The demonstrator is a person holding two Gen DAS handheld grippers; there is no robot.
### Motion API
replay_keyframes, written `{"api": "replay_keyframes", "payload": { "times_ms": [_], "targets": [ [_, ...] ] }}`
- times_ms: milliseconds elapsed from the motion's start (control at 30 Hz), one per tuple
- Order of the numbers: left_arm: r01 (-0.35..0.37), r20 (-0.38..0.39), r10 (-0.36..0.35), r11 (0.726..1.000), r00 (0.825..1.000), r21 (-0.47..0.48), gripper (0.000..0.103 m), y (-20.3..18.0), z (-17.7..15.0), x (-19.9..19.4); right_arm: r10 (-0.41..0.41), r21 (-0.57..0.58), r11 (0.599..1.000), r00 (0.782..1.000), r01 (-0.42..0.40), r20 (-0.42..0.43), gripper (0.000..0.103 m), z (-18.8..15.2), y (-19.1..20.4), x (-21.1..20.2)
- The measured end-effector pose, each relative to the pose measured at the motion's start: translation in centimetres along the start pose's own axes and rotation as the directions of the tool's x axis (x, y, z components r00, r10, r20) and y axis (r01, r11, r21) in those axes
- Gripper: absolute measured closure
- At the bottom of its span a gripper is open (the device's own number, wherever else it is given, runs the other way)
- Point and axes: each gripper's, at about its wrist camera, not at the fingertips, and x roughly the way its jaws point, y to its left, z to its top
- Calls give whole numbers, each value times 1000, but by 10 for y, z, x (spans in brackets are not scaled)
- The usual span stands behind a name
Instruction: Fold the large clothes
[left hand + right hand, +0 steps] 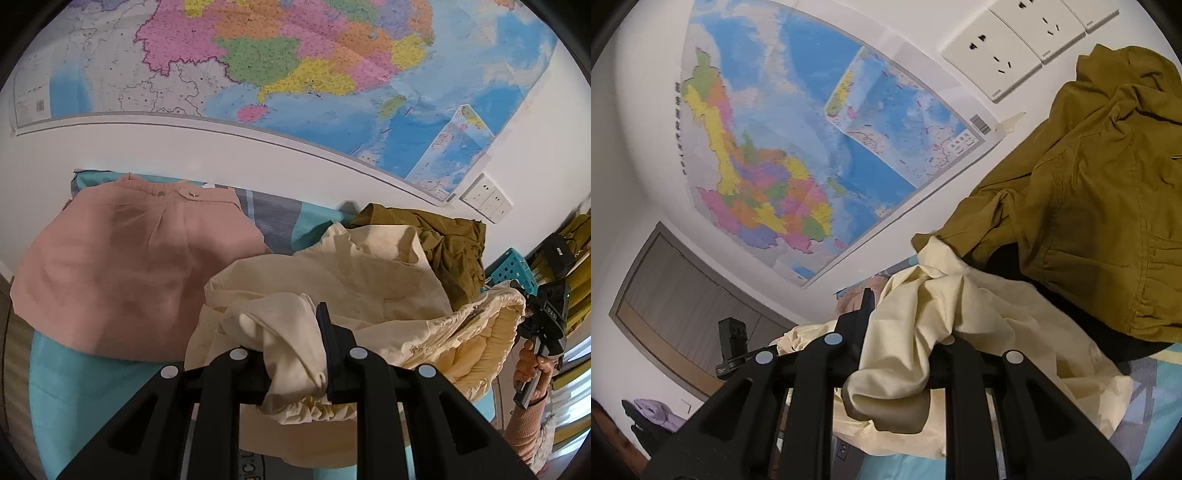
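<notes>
A cream garment with an elastic waistband (pixel 369 291) hangs lifted between both grippers over the bed. My left gripper (pixel 295 354) is shut on one bunched end of it. My right gripper (pixel 905 339) is shut on the other end of the cream garment (pixel 923 314); it also shows at the right edge of the left wrist view (pixel 546 317), held by a hand. The cloth drapes over the fingers and hides the tips.
A folded pink garment (pixel 136 266) lies on the teal bed cover (pixel 74 387) at left. An olive-green garment (pixel 1089 206) is heaped against the wall at right. A wall map (pixel 295 66), wall sockets (pixel 997 55) and a blue basket (pixel 517 269) are behind.
</notes>
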Motion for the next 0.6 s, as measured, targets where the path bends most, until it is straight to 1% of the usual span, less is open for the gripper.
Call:
{"api": "replay_keyframes", "payload": {
  "times_ms": [300,600],
  "targets": [
    [-46,-25,46,999,999,1,85,3,21,24,-35,20,999,999,35,-13,86,15,-11,18],
    [-99,-69,98,995,993,-11,85,9,42,58,-74,65,995,996,77,-39,86,29,-35,44]
  ]
}}
